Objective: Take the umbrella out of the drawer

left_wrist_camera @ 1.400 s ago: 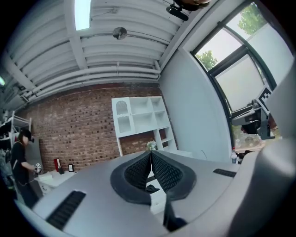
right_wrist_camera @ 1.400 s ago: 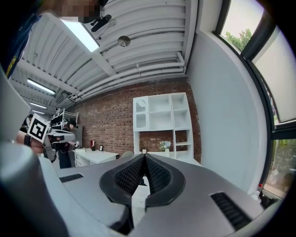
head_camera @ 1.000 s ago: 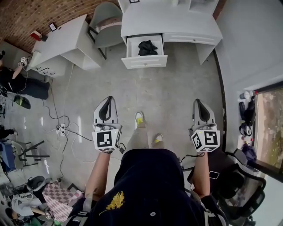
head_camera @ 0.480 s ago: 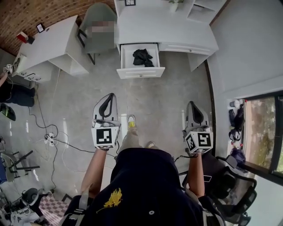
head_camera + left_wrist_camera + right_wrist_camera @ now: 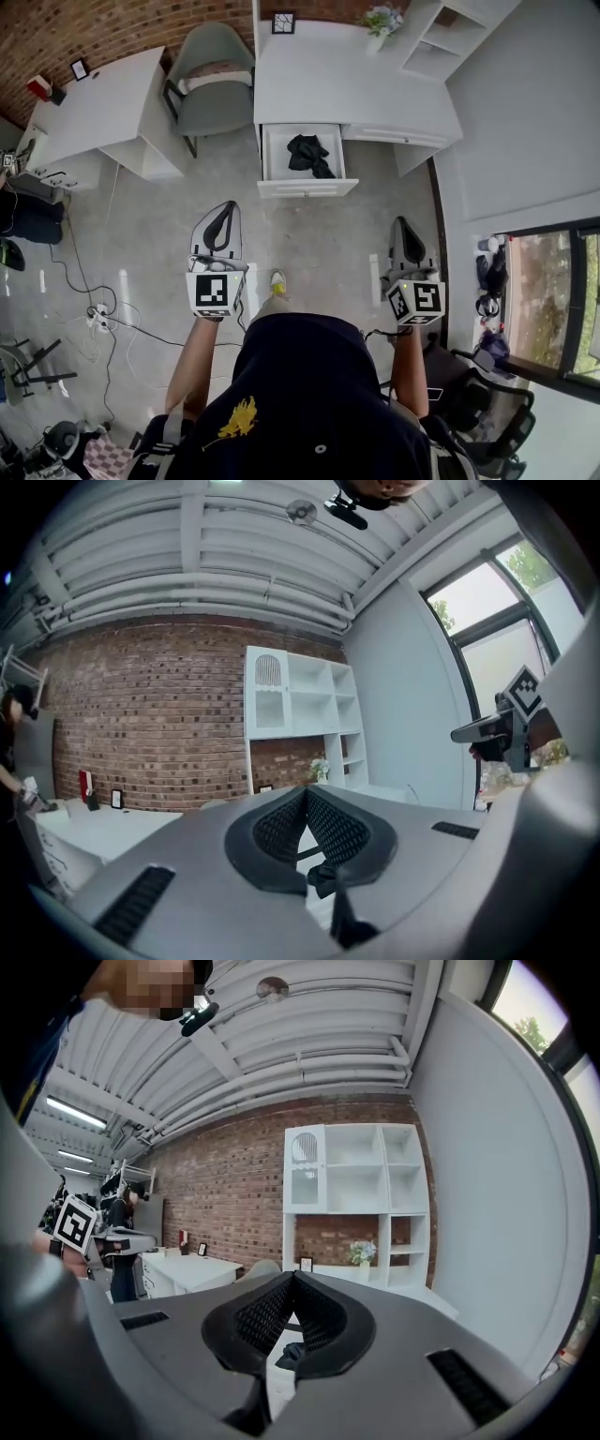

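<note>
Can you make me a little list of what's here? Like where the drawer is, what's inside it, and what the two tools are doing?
Drawer: open, pulled out of the white desk
Inside drawer: black umbrella, bunched up
Left tool: shut, empty, over the floor, short of the drawer
Right tool: shut, empty, also short of the drawer
Nearby: grey chair beside the desk

The umbrella (image 5: 307,155) in the drawer (image 5: 307,187) is too small to make out details.
</note>
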A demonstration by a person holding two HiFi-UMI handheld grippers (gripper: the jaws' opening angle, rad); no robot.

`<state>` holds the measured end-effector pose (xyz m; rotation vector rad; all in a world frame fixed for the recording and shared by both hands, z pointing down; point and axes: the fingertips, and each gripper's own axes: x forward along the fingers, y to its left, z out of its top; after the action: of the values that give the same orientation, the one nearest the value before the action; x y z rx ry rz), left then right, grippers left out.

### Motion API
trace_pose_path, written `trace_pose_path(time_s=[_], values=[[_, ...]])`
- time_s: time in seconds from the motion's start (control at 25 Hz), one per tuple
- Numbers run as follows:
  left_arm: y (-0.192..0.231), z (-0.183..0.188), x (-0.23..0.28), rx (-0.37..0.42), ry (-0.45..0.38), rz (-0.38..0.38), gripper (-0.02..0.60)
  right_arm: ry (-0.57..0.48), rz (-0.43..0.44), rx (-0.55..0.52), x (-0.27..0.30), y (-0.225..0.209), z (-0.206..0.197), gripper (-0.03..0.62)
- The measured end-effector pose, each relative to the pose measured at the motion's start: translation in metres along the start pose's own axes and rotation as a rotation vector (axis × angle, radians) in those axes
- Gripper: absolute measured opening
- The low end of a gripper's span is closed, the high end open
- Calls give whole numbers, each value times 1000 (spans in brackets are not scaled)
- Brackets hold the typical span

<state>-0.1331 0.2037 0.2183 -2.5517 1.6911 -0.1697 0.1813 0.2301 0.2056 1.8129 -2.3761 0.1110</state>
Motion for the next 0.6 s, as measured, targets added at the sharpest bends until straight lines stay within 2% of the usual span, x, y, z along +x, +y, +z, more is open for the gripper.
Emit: trace_pose_path(time_s=[0.12,0.36,0.6], values=[[14,-8,3,-57,-17,-36,17,-5,-11,7,22,15,6,25],[28,-22,18,-65,8,-97,17,0,-22,-14,49,36,19,25],[26,-37,39,-75,35,-156,17,39,-27,-49,58,44,17,25]])
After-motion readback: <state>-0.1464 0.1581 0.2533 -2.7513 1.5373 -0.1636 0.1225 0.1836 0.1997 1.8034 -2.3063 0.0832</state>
